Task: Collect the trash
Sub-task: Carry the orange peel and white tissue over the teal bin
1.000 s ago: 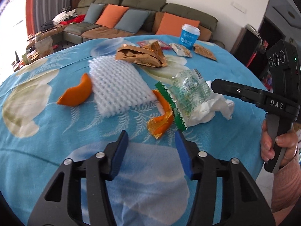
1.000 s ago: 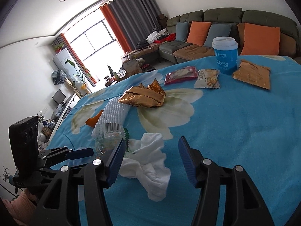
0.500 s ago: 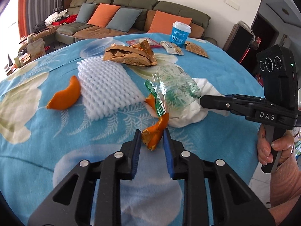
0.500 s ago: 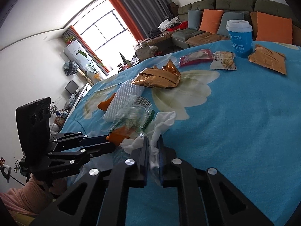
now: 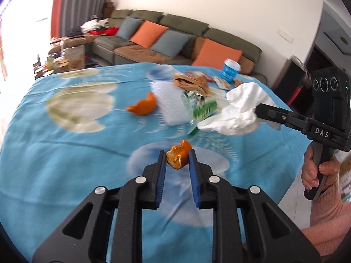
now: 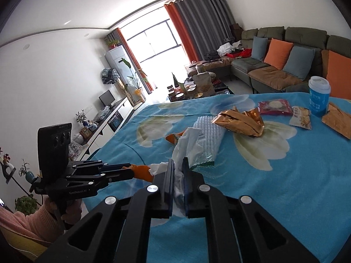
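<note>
Left gripper (image 5: 176, 160): its jaws were closing on a curled orange peel (image 5: 178, 153), held above the blue tablecloth (image 5: 65, 153).
Peel direction: its long side stood nearly upright.
Right gripper (image 6: 178, 168): pinched tight on a white tissue (image 6: 186, 142).
Tissue direction: it stuck up and forward from the fingers (image 6: 170, 175).

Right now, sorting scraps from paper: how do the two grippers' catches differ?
The left gripper, jaws closing, pinches a small, stiff orange peel; the right gripper is shut on a large, limp white tissue. The peel is compact; the tissue billows. Both are off the tablecloth.
</note>
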